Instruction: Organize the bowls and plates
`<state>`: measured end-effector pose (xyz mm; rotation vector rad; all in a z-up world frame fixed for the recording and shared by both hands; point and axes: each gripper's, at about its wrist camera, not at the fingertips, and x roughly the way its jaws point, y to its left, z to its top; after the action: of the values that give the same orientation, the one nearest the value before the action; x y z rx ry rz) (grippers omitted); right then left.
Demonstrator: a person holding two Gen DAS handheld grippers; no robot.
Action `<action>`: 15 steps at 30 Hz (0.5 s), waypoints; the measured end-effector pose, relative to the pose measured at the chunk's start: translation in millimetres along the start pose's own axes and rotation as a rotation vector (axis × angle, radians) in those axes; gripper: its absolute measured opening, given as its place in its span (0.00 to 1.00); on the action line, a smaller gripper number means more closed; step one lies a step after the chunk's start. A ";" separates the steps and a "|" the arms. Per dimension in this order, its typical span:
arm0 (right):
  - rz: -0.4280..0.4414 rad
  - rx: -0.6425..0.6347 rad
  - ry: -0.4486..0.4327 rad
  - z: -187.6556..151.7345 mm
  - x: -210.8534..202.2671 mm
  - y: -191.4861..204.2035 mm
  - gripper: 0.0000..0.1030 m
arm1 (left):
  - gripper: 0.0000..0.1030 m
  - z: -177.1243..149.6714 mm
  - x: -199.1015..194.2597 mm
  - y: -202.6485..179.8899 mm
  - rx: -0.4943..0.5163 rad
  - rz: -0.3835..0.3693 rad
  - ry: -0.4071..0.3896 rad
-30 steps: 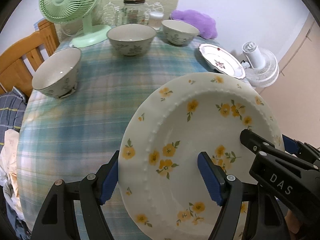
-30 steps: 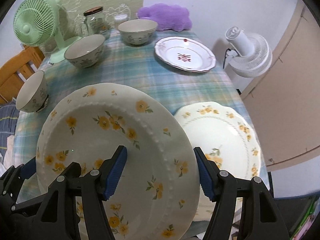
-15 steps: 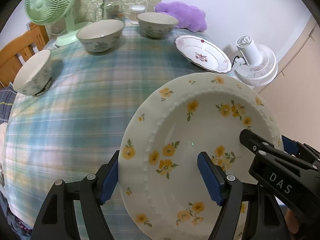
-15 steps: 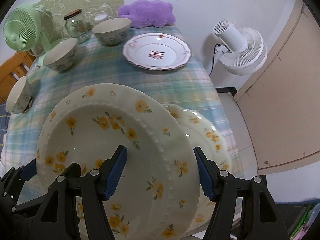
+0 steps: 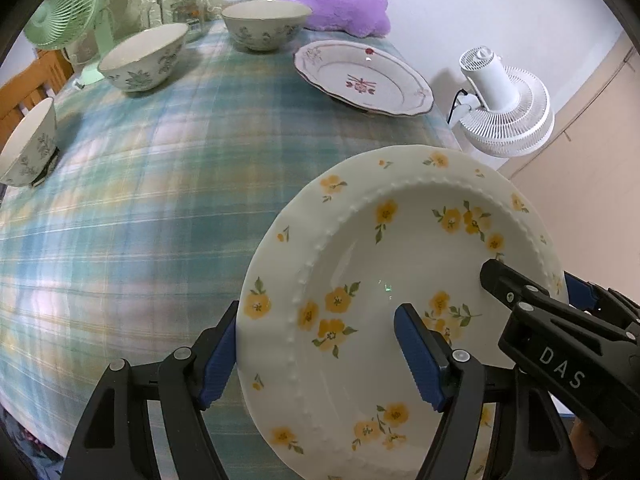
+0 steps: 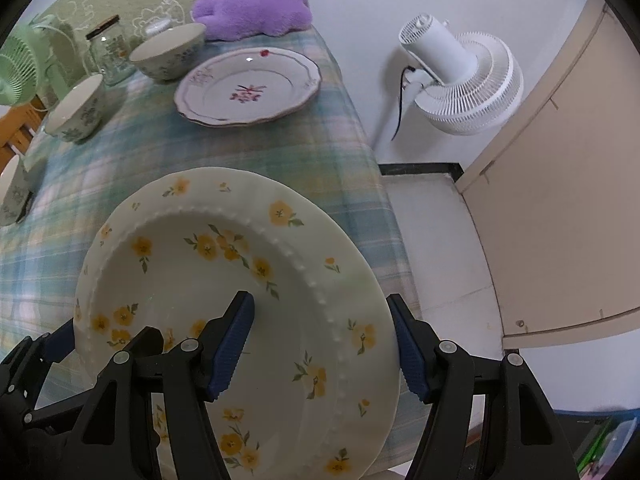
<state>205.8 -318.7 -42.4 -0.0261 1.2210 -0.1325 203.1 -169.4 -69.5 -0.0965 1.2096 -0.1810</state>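
Yellow-flower plate (image 5: 400,280), glossy ceramic with beaded ridge, held tilted over the near edge of the plaid tablecloth (image 5: 160,200). Left gripper (image 5: 320,356) and right gripper (image 6: 320,344) each clamp its rim on opposite sides. Beyond the plate: one scalloped red-flower plate (image 5: 364,80), three patterned bowls (image 5: 144,58), one purple plush (image 5: 332,4). White fan (image 6: 460,80) right of it.

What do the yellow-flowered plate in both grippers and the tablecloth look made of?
Yellow-flowered plate: likely glazed ceramic, given its glossy cream surface, small light glint, and moulded beaded ring. Blue-green plaid tablecloth: woven fabric, matte, draping softly over the table edge; the exact fibre can't be told.
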 end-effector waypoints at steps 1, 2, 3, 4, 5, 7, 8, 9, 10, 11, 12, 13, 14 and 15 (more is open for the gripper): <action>-0.005 -0.005 0.004 1.0 2.8 -3.8 0.68 | 0.72 0.3 2.7 -2.6 -0.002 0.001 0.006; -0.006 -0.008 0.009 1.4 4.7 -6.7 0.68 | 0.72 0.4 5.3 -5.4 -0.004 0.002 0.012; -0.005 -0.009 0.015 1.8 7.4 -9.5 0.68 | 0.72 0.3 7.7 -8.2 -0.005 0.005 0.018; -0.003 -0.009 0.022 2.1 10.2 -11.9 0.68 | 0.72 0.1 10.2 -10.8 -0.005 0.010 0.025; -0.002 -0.010 0.028 2.2 13.1 -14.5 0.68 | 0.72 0.3 12.6 -12.4 -0.005 0.012 0.029; 0.000 -0.010 0.038 3.9 18.5 -18.3 0.68 | 0.72 -0.2 18.5 -16.8 -0.008 0.016 0.043; 0.001 -0.011 0.044 3.9 21.3 -20.6 0.68 | 0.72 0.3 20.5 -18.2 -0.007 0.020 0.048; 0.003 -0.012 0.050 3.3 23.1 -22.4 0.68 | 0.72 -0.3 21.8 -19.5 -0.007 0.024 0.052; 0.006 -0.011 0.056 3.2 25.7 -24.2 0.68 | 0.72 -0.5 23.3 -20.8 -0.007 0.029 0.055; 0.010 -0.012 0.061 3.3 28.8 -26.1 0.68 | 0.72 -0.5 24.2 -21.2 -0.007 0.036 0.058; 0.014 -0.014 0.065 2.4 30.2 -27.0 0.68 | 0.72 -0.1 25.8 -22.5 -0.007 0.044 0.062; 0.017 -0.017 0.067 1.6 30.9 -27.3 0.68 | 0.72 0.0 26.5 -23.7 -0.005 0.054 0.060; 0.025 -0.018 0.068 1.6 32.9 -28.3 0.68 | 0.72 0.4 27.8 -25.3 -0.002 0.063 0.059; 0.029 -0.019 0.068 2.3 34.2 -28.9 0.68 | 0.72 0.5 28.5 -26.6 0.001 0.074 0.057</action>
<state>216.9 -351.5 -71.0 -0.0212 1.2903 -0.0972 210.9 -201.0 -90.9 -0.0457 1.2676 -0.1208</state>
